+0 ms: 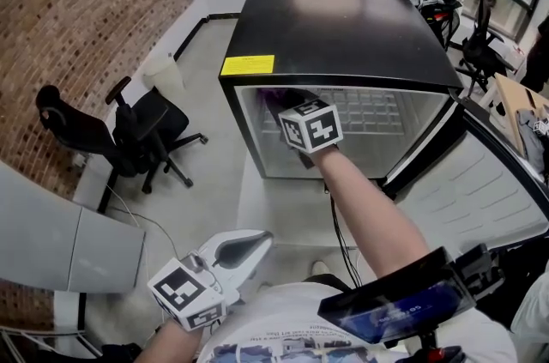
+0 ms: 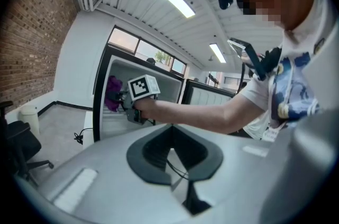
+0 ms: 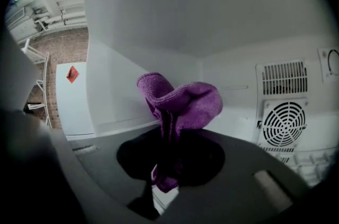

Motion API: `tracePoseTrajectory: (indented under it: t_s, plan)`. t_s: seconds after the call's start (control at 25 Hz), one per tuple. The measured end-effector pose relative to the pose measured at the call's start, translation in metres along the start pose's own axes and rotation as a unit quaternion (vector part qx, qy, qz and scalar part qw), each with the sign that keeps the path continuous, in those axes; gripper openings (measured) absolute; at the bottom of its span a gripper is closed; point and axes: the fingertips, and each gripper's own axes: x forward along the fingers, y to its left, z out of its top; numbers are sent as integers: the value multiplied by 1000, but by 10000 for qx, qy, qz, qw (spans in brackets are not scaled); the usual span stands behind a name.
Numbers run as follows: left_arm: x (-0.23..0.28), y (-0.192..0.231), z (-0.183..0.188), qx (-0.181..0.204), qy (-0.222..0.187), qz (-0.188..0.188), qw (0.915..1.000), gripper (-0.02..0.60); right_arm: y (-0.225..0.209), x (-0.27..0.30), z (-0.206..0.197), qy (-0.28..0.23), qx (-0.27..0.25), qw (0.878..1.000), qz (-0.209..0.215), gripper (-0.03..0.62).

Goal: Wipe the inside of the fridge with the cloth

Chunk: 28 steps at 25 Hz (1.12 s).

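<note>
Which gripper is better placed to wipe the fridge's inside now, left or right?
Right. The right gripper is shut on the purple cloth inside the fridge; the left gripper holds nothing, outside it.

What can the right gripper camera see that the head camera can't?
Only the right gripper view shows the round fan grille and vent slats on the back wall of the fridge, and how the right gripper clamps the purple cloth. Only the head view shows the fridge's black top, yellow sticker, open door, the black office chair and the left gripper. Both show the fridge's white inside and some of the cloth.
</note>
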Motion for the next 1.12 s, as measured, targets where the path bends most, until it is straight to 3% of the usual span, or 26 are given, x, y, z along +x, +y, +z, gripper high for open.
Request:
tracePoseTrajectory:
  t_s: [0.8, 1.12]
  plan:
    - [-11, -9, -8, 32, 76, -573, 9983, 5, 56, -50, -17, -50, -71, 9997, 237, 66]
    - [-8, -7, -2, 109, 56, -716, 9974, 5, 13, -61, 12, -298, -120, 9987, -394, 67]
